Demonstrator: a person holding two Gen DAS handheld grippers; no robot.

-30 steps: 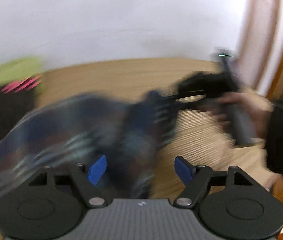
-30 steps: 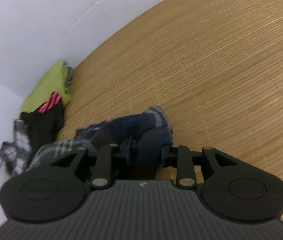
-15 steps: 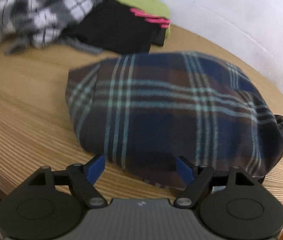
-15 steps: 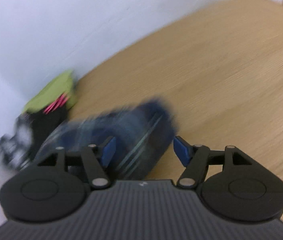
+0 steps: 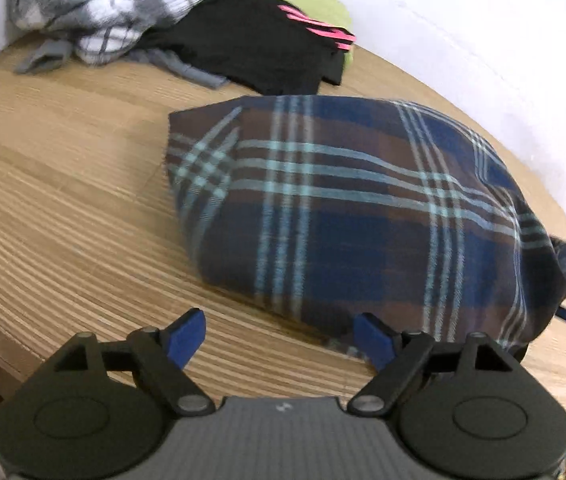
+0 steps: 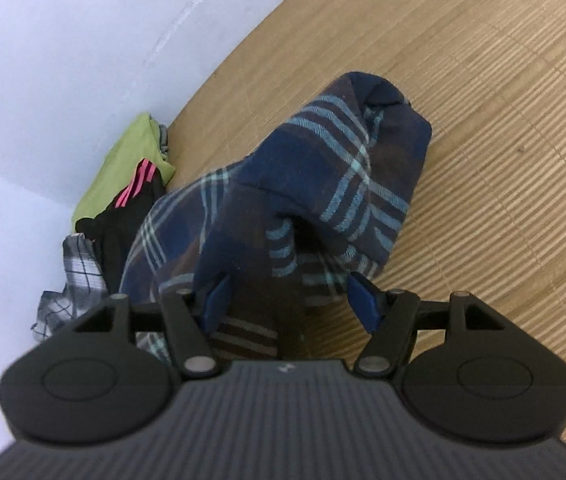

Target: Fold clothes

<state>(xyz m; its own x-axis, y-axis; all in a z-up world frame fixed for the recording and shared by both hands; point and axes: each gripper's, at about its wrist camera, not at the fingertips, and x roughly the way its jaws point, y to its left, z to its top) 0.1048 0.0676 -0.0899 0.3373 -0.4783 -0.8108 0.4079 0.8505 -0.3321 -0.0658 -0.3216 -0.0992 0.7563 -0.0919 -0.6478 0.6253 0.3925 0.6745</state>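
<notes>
Both grippers now stand apart: our right gripper [image 6: 289,300] has just let go of the plaid shirt [image 5: 347,208], folded mid-table [image 5: 63,184]; our left gripper [image 5: 279,334] is opening, empty.

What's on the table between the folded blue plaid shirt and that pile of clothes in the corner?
Nothing: in the left wrist view a bare strip of wooden table separates the plaid shirt from the clothes pile.

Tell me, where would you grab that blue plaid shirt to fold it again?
Probably the plaid shirt by its near-left corner, coming in low from the table's front edge: that folded edge lies flat, clear of the left gripper, whose jaws are opening.
</notes>
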